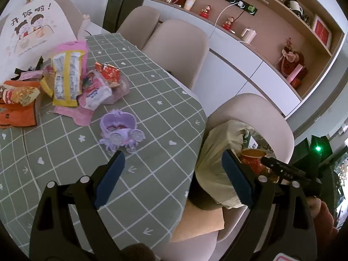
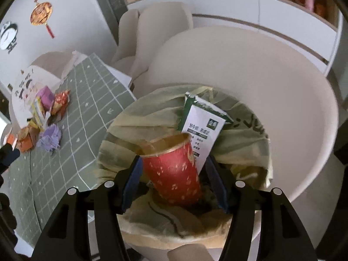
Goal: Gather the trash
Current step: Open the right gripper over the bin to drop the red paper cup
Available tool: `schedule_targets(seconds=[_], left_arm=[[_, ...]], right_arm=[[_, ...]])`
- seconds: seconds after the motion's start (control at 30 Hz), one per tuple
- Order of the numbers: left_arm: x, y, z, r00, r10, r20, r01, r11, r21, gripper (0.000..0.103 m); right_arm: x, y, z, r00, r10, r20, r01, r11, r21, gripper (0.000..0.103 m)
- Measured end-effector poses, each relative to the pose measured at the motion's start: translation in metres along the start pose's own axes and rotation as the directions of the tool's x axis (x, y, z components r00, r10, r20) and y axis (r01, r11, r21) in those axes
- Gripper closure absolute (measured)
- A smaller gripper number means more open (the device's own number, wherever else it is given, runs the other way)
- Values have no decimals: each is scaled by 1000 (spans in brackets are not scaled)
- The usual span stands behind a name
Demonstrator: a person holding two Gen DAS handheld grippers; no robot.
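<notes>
Trash wrappers were seen piled at the far left of the counter, on the green checked cloth: an orange packet at the edge, then a yellow bag over a pink one, then a red foil pack. A purple toy carriage was sat just right of the pile, apart from it. The left tool was held above the counter's near edge, jaws spread wide, nothing between them.

Right of the counter, a lined bin was seen on a beige chair seat, its yellowish bag liner folded over the rim. A red paper cup was seen tilted over the bin mouth, between the pads of the right tool. The jaws were part-open around the cup; the left pad appeared close to the cup wall, a gap was seen at the right pad. Firm contact could not be told. A green-and-white sachet was propped inside the bin just behind the cup. In the left wrist view the cup and the right tool's body were seen at the bin.
</notes>
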State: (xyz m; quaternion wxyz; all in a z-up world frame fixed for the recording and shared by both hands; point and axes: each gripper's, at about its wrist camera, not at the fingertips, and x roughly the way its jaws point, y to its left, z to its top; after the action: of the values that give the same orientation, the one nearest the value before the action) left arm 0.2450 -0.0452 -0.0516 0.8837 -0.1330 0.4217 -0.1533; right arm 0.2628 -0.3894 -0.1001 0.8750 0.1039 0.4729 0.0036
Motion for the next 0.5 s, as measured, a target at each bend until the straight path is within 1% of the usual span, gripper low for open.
schedule_targets(seconds=[0.17, 0.3, 0.37, 0.43, 0.5], left_arm=[[-12, 27, 5, 1000, 2, 20, -2, 1000, -5, 17], [-28, 63, 11, 998, 39, 48, -39, 999, -19, 16], [-35, 81, 12, 996, 68, 66, -67, 998, -22, 16], [-43, 109, 14, 992, 100, 78, -97, 995, -38, 16], [-50, 137, 17, 988, 127, 86, -122, 991, -62, 16]], right_arm=[[-27, 15, 0, 997, 9, 78, -11, 1000, 23, 46], [-47, 52, 3, 982, 54, 183, -52, 999, -13, 46], [-52, 69, 6, 978, 70, 196, -63, 997, -41, 46], [-55, 96, 7, 977, 65, 204, -46, 994, -96, 46], [-55, 121, 8, 975, 78, 207, -50, 989, -136, 46]])
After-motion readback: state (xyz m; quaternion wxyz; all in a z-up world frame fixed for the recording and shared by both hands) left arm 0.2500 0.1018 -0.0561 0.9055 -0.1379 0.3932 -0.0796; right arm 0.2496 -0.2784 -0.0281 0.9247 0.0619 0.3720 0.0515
